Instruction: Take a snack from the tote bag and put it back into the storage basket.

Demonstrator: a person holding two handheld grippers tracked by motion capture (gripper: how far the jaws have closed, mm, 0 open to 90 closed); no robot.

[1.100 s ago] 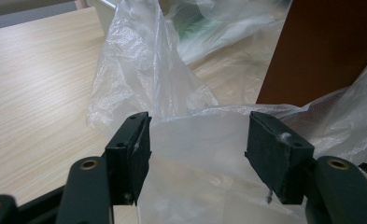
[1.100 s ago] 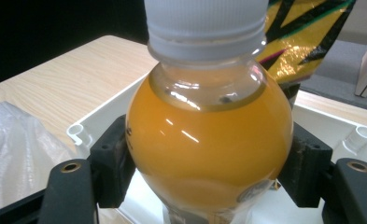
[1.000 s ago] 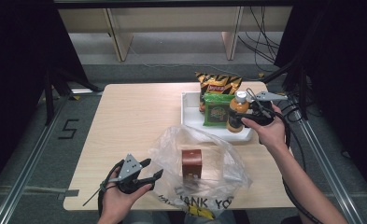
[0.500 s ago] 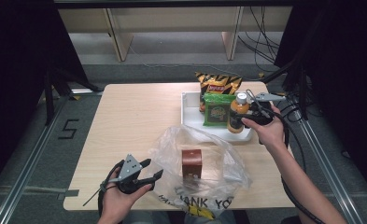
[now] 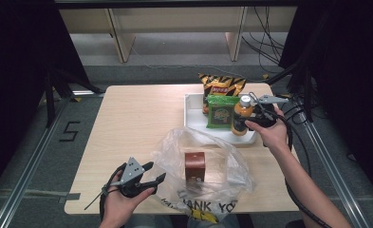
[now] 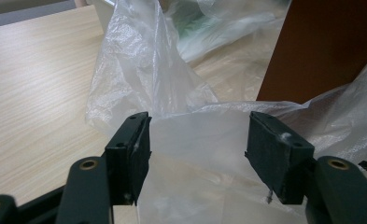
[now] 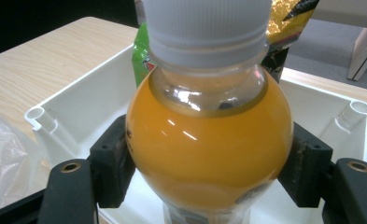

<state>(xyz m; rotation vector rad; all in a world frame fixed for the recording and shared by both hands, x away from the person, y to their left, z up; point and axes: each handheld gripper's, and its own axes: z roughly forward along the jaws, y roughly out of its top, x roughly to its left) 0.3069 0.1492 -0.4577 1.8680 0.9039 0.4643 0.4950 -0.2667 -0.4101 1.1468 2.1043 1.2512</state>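
Observation:
An orange juice bottle [image 5: 241, 118] with a white cap stands upright in the white tray [image 5: 193, 116] at the table's right. My right gripper [image 5: 247, 122] is shut on it; in the right gripper view both pads press the bottle's [image 7: 209, 140] rounded shoulder. At the near left my left gripper [image 5: 156, 171] is open at the edge of a clear plastic bag [image 5: 222, 171]. In the left gripper view thin bag film [image 6: 139, 70] lies between and beyond the jaws, untouched by the pads. A brown box [image 5: 195, 165] stands inside the bag.
A green snack packet [image 5: 219, 114] and a yellow-black chip bag [image 5: 219, 85] lean at the tray's far side. The tray wall [image 7: 78, 116] surrounds the bottle closely. Bare wood table [image 5: 132, 118] spreads to the left. Cables trail off the table's right edge.

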